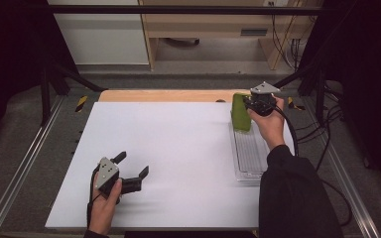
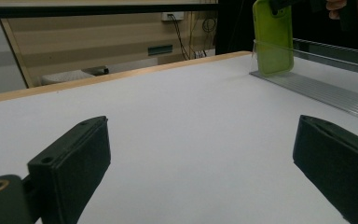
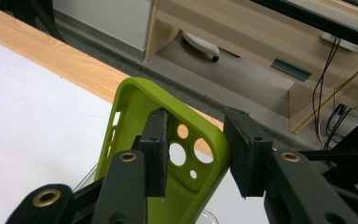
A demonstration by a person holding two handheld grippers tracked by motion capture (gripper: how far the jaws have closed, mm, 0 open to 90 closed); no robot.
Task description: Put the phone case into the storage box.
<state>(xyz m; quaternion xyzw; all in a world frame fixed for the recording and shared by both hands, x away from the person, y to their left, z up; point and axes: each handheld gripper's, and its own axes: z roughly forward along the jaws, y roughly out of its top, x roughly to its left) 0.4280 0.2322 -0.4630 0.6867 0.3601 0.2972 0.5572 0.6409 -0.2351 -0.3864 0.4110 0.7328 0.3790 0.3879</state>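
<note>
**Green phone case stands in the tray at the far right**

The right gripper is held over the counter's far right corner, tilted down; its fingers straddle the green phone case's top edge, one pad inside the shell, the other just off its rim, slightly apart. The case stands upright in the clear tray. The left gripper rests low near the front, fingers wide apart.

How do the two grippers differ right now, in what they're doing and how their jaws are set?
The right gripper is raised at the table's far right, its jaws set narrowly astride an upper corner of the green phone case, which stands in the clear tray. The left gripper sits low near the front left, jaws wide, nothing between them. Both have black jaws and are hand-held.
</note>
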